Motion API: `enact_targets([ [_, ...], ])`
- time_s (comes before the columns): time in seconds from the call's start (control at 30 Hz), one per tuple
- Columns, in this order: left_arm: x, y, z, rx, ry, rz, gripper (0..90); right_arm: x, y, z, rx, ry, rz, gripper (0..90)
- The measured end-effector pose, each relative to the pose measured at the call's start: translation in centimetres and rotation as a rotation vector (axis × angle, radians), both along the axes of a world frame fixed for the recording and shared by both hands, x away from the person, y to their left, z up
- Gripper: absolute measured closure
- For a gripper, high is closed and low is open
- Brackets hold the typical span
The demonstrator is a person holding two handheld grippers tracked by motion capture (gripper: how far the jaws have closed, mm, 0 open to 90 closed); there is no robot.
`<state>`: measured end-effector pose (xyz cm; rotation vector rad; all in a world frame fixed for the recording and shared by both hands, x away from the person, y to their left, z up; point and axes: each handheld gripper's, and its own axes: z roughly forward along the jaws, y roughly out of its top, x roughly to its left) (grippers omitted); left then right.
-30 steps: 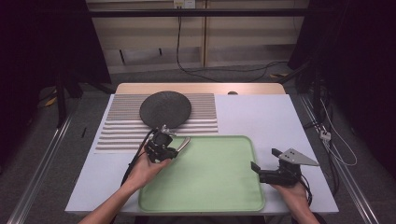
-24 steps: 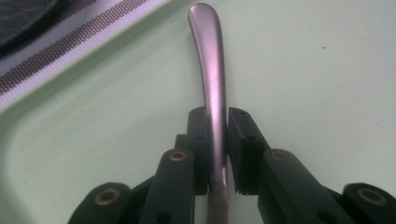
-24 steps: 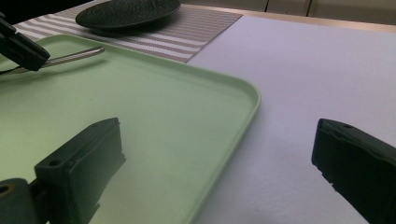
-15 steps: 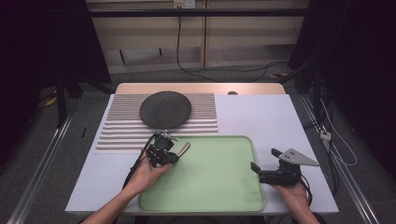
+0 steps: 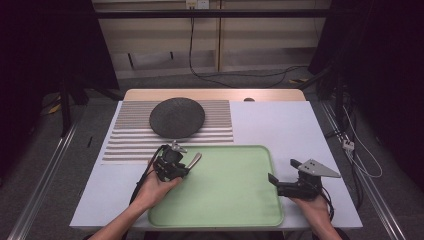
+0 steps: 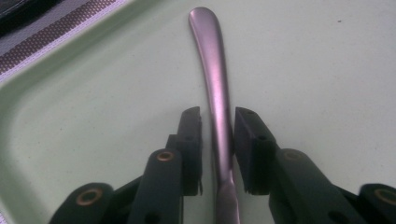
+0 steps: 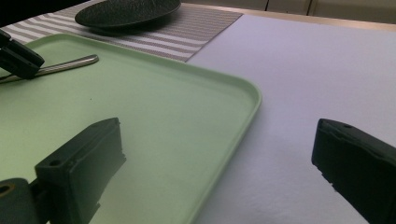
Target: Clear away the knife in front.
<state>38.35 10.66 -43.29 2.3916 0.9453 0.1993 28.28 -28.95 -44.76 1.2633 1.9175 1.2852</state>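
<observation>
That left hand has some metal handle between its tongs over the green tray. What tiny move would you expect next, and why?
Probably lowering it a little further toward the green tray. The left tongs sit around the metal handle, whose free end hangs low over the tray's corner. The right tongs wait open at the tray's other edge.

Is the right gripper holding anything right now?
No: the right gripper has its jaws spread wide with nothing between them, straddling the rim of the green tray over the table.
</observation>
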Motion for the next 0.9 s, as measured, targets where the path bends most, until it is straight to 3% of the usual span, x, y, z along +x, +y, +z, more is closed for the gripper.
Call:
enact_targets([
  [0.07, 0.0, 0.0, 0.0, 0.002, -0.01, -0.012, 70.1, 0.0, 0.0, 0.0, 0.002, 0.002, -0.001, 2.2],
  [0.13, 0.0, 0.1, -0.1, -0.007, -0.014, -0.015, 64.3, 0.1, 0.0, -0.1, 0.004, 0.004, 0.001, 2.2],
  [0.37, 0.2, 0.0, 0.1, -0.024, -0.042, -0.011, 33.1, 0.1, 0.0, -0.1, 0.006, 0.007, 0.012, 2.3],
  [0.53, 0.4, -0.2, 0.8, -0.059, -0.077, -0.01, 11.4, 0.1, 0.0, -0.1, 0.004, 0.008, 0.013, 2.3],
  [0.63, 0.3, -0.6, 1.3, -0.072, -0.105, -0.026, 7.6, 0.0, 0.0, -0.1, 0.007, 0.007, 0.011, 2.3],
  [0.8, -0.4, -1.9, 1.9, -0.1, -0.152, -0.101, 8.6, 0.0, 0.0, -0.1, 0.01, 0.009, 0.013, 2.2],
  [0.9, -0.7, -2.8, 1.8, -0.097, -0.149, -0.158, 19.3, 0.0, 0.0, -0.1, 0.012, 0.006, 0.014, 2.2],
])
